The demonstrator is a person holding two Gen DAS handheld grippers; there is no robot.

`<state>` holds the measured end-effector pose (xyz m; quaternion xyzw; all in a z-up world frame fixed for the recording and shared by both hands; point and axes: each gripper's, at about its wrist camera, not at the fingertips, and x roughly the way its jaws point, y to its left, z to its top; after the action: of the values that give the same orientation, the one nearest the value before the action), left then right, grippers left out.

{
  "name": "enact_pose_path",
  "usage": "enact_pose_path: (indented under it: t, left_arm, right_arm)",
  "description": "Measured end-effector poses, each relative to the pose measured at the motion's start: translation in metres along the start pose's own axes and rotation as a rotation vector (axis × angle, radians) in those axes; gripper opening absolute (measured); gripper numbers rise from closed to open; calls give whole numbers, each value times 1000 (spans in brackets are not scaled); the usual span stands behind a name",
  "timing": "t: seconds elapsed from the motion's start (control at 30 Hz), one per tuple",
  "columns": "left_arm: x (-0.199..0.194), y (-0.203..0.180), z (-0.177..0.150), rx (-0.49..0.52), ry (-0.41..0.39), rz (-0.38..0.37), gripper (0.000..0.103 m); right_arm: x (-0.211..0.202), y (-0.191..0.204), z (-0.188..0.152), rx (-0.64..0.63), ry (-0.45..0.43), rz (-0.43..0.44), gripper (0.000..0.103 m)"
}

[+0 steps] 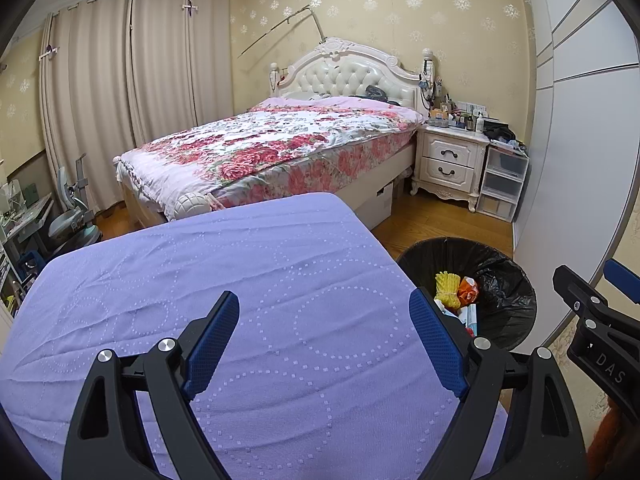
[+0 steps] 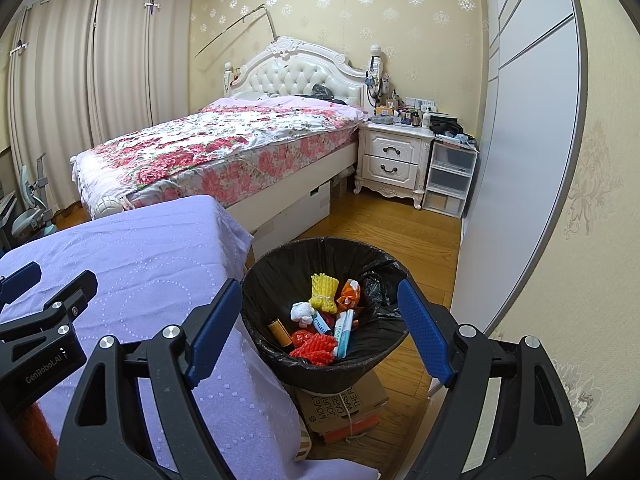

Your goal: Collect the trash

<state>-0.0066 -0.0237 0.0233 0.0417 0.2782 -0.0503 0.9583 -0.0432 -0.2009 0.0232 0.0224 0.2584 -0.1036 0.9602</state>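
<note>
A bin lined with a black bag (image 2: 280, 280) stands on a cardboard box right of the purple-covered table (image 2: 152, 256). Inside lie a yellow foam net (image 2: 323, 293), an orange packet (image 2: 349, 294), a white wad (image 2: 302, 313), red foam netting (image 2: 316, 348), a tube (image 2: 343, 330) and a small brown bottle (image 2: 280, 333). My right gripper (image 2: 320, 332) hangs open over the bin's near rim, nothing between its fingers. My left gripper (image 1: 324, 344) is open above the purple cloth (image 1: 200, 272), holding nothing. The bin (image 1: 508, 292) shows at the right in the left wrist view.
A bed with a floral cover (image 2: 224, 148) stands beyond the table, a white nightstand (image 2: 394, 160) and plastic drawers (image 2: 450, 178) to its right. A white wardrobe (image 2: 520, 140) lines the right wall. Wooden floor (image 2: 380, 220) lies between bed and bin. A cardboard box (image 2: 340, 408) supports the bin.
</note>
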Motion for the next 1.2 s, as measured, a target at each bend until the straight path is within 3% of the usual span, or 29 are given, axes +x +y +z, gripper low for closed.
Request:
enact_pose_path:
  t: [1.2]
  left_arm:
    - [1, -4, -6, 8, 5, -12, 84]
  right_arm:
    - [0, 0, 0, 0, 0, 0, 78]
